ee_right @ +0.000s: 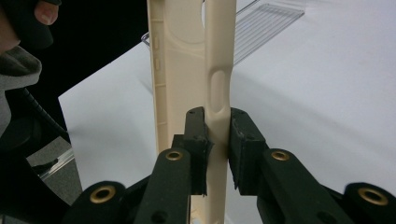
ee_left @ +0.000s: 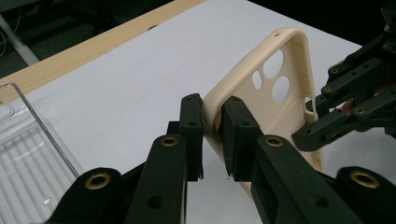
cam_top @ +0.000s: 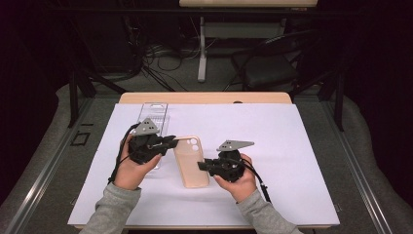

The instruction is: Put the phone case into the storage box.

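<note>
A cream phone case (cam_top: 191, 168) with camera cut-outs sits at the middle of the white sheet, held between both grippers. My left gripper (cam_top: 171, 141) is shut on the case's left rim near the camera end; in the left gripper view its jaws (ee_left: 212, 105) pinch the rim of the case (ee_left: 289, 121), inner side up. My right gripper (cam_top: 202, 165) is shut on the opposite side wall. In the right gripper view the pads (ee_right: 217, 116) squeeze that thin wall just below a button slot, and the case (ee_right: 180, 60) runs away from the camera. The right gripper's jaws (ee_left: 310, 135) also appear in the left gripper view.
A clear plastic tray (cam_top: 153, 114) lies on the white sheet (cam_top: 272, 146) behind the left hand; it is also in the left gripper view (ee_left: 23, 154) and the right gripper view (ee_right: 266, 23). The wooden table edge (cam_top: 204, 97) runs along the back, with a chair and cables beyond.
</note>
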Demonstrator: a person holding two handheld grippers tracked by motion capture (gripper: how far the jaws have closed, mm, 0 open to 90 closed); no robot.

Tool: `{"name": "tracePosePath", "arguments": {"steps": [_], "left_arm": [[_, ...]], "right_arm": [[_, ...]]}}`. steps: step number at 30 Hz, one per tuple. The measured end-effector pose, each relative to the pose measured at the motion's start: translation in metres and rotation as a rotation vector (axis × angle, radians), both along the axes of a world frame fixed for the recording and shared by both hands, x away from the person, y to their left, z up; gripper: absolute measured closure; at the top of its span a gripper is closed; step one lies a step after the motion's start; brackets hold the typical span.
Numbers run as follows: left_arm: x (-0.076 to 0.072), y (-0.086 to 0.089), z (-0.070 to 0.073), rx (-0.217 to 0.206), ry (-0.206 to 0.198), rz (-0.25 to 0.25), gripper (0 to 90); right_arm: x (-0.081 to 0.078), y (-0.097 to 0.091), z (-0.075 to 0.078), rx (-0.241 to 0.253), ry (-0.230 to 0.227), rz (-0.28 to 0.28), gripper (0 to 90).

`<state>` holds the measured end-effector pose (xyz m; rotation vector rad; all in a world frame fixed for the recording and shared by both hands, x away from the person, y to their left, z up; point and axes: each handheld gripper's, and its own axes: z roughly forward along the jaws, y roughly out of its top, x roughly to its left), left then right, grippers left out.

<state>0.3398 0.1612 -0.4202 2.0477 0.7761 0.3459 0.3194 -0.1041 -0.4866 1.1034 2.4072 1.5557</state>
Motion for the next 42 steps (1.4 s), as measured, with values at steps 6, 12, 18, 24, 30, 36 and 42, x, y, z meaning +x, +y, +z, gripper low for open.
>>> {"name": "tracePosePath", "arguments": {"steps": [6, 12, 18, 24, 30, 36, 42], "left_arm": [[0.0004, 0.0006, -0.0004, -0.005, 0.001, 0.003, 79.7], [0.0012, 0.0024, -0.0007, -0.009, 0.002, 0.012, 79.7], [0.002, 0.0041, -0.0007, -0.008, -0.002, 0.018, 79.6], [0.003, 0.0057, -0.0012, -0.011, 0.0, 0.024, 79.7], [0.0032, 0.0066, -0.0011, -0.012, -0.001, 0.029, 79.6], [0.0039, 0.0076, -0.0014, -0.005, -0.004, 0.034, 79.6], [0.0045, 0.0089, -0.0016, -0.005, -0.007, 0.041, 79.6]], "right_arm": [[0.0006, 0.0003, -0.0009, 0.008, 0.011, 0.0, 73.7], [0.0009, -0.0002, -0.0003, 0.019, 0.009, 0.001, 67.9], [0.0016, -0.0018, 0.0009, 0.029, 0.01, -0.004, 61.8], [0.0029, -0.0035, 0.0017, 0.038, 0.004, -0.022, 55.3], [0.0045, -0.0049, 0.0023, 0.056, 0.017, -0.022, 50.8], [0.0058, -0.0056, 0.0035, 0.049, 0.007, -0.018, 47.3], [0.0064, -0.0061, 0.0059, 0.03, 0.0, -0.011, 43.5]]}}
